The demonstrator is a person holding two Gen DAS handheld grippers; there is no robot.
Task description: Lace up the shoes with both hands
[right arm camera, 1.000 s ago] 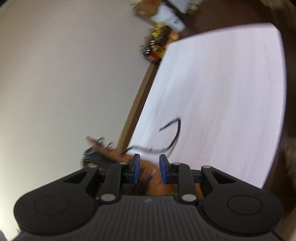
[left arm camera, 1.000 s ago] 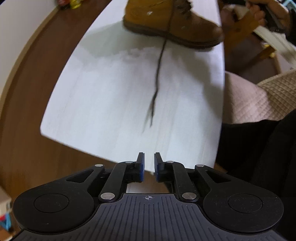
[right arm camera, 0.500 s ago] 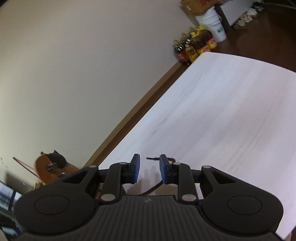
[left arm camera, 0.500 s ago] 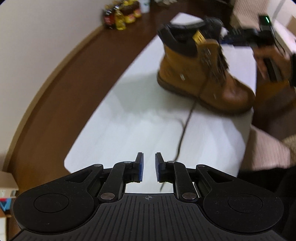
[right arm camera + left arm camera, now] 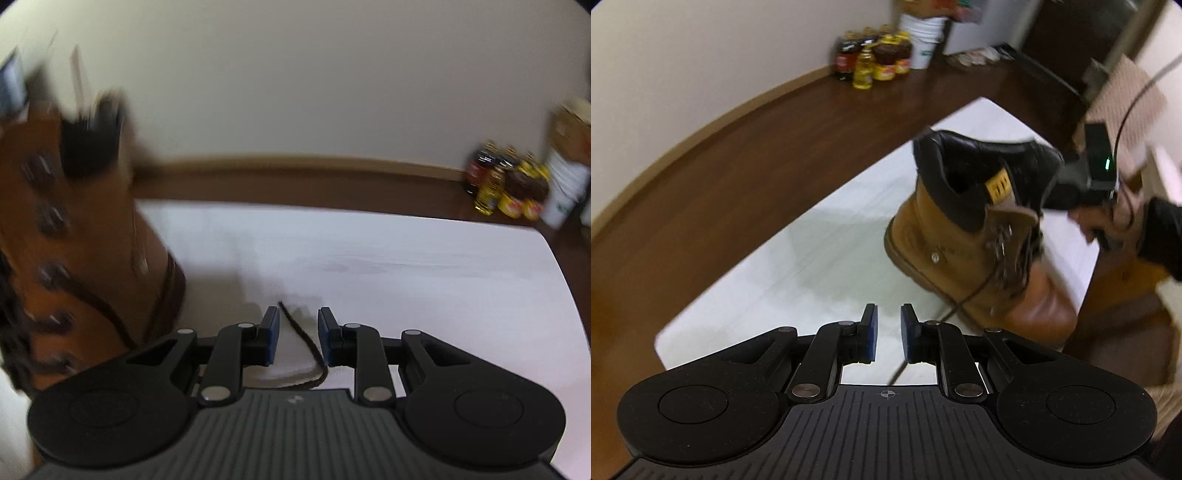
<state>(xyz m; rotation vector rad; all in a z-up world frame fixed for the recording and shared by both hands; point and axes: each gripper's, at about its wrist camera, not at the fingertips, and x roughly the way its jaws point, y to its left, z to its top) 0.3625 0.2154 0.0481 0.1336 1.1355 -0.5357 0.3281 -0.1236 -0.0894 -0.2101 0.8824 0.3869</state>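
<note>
A tan high-top boot (image 5: 979, 254) stands on the white table (image 5: 812, 266), right of my left gripper (image 5: 888, 314). Its dark brown lace (image 5: 964, 299) trails off the eyelets, passes behind the right finger and shows again low in the gap. The left jaws are open and nothing is pressed. In the right wrist view the boot (image 5: 74, 258) is a blur at left. My right gripper (image 5: 298, 319) hangs low over the table with the loose lace end (image 5: 301, 334) lying between its pads; the jaws are closing but do not touch it.
A hand (image 5: 1108, 221) holds the other gripper behind the boot's collar. Bottles (image 5: 875, 59) and a white bucket (image 5: 923, 40) stand on the dark wood floor by the wall. A cardboard box (image 5: 1126, 92) is at far right. The table's near corner (image 5: 665, 343) is close.
The left view has swung from the bare tabletop up toward the boot, which is larger and nearer. The right gripper has rolled level and dropped beside the boot, with the lace end between its pads.
</note>
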